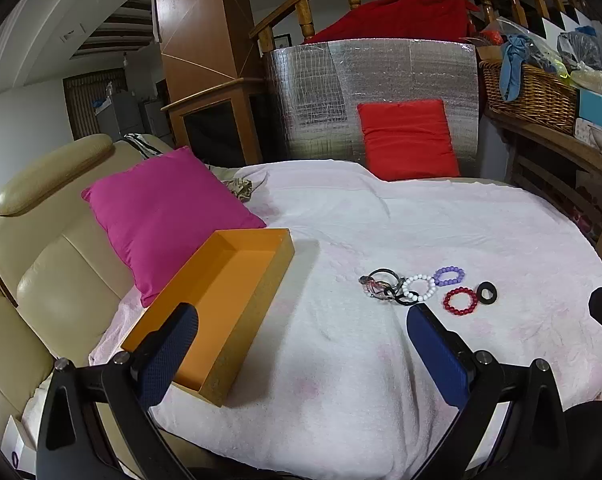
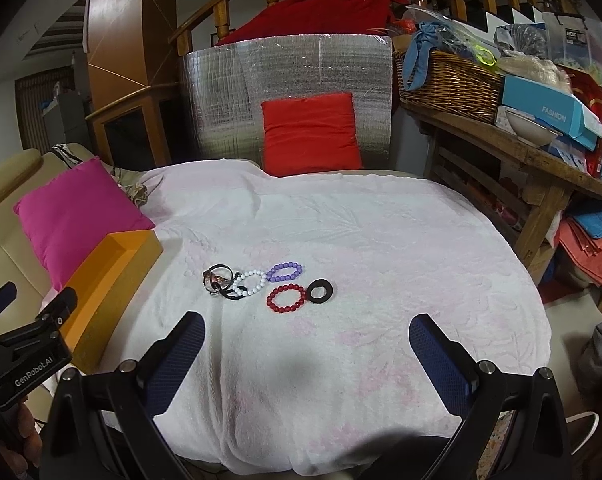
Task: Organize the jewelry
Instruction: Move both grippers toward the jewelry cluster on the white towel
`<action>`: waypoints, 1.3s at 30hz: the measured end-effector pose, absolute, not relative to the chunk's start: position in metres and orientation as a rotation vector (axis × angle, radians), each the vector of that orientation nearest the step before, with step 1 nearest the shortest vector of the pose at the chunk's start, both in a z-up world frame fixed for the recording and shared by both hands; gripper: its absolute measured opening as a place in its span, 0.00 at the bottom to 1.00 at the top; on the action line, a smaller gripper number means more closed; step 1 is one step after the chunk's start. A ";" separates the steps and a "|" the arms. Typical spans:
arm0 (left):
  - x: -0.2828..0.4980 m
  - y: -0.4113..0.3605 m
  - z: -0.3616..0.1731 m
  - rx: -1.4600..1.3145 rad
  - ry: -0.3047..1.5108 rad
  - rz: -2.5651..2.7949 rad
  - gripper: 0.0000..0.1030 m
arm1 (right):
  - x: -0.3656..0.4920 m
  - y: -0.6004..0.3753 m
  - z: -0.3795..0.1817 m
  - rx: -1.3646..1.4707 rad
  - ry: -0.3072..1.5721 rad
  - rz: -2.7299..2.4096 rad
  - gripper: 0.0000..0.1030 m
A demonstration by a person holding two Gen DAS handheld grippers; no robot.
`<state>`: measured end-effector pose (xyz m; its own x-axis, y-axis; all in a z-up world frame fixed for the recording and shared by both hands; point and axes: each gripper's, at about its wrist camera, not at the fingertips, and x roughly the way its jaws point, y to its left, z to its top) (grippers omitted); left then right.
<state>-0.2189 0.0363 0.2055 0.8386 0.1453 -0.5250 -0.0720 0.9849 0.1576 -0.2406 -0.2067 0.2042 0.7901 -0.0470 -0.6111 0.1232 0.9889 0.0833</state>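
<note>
An open orange box (image 1: 237, 280) lies empty on the white blanket (image 1: 381, 220), also in the right wrist view (image 2: 113, 272). To its right lie a white bead bracelet (image 1: 420, 288), a purple one (image 1: 449, 276), a red one (image 1: 460, 301), a black ring (image 1: 486, 293) and a tangle of dark bangles (image 1: 381, 285). The right wrist view shows them too: white (image 2: 249, 282), purple (image 2: 285, 272), red (image 2: 286, 298), black ring (image 2: 320, 291). My left gripper (image 1: 301, 320) is open and empty, near the box. My right gripper (image 2: 307, 330) is open and empty, short of the bracelets.
A pink cushion (image 1: 161, 216) leans behind the box on a beige sofa (image 1: 41, 264). A red cushion (image 2: 311, 132) stands against a silver foil panel (image 2: 285, 80). A cluttered wooden shelf with a wicker basket (image 2: 449, 80) is at the right.
</note>
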 end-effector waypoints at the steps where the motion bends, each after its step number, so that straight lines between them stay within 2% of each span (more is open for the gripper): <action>1: -0.219 0.037 0.205 0.134 0.564 0.115 1.00 | -0.240 -0.207 0.204 0.121 0.652 -0.092 1.00; 19: -0.191 0.034 0.188 0.161 0.592 0.128 1.00 | -0.207 -0.212 0.186 0.134 0.669 -0.082 1.00; 31: -0.110 0.022 0.121 0.130 0.675 0.057 1.00 | -0.130 -0.241 0.130 0.094 0.728 -0.135 1.00; 39: -0.056 0.008 0.112 0.143 0.667 0.089 1.00 | -0.099 -0.252 0.118 0.078 0.739 -0.158 1.00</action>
<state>-0.0562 0.0079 0.1121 0.7821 0.1282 -0.6098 -0.0365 0.9863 0.1606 -0.0992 -0.2524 0.1184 0.7278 -0.1158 -0.6759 0.1709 0.9852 0.0153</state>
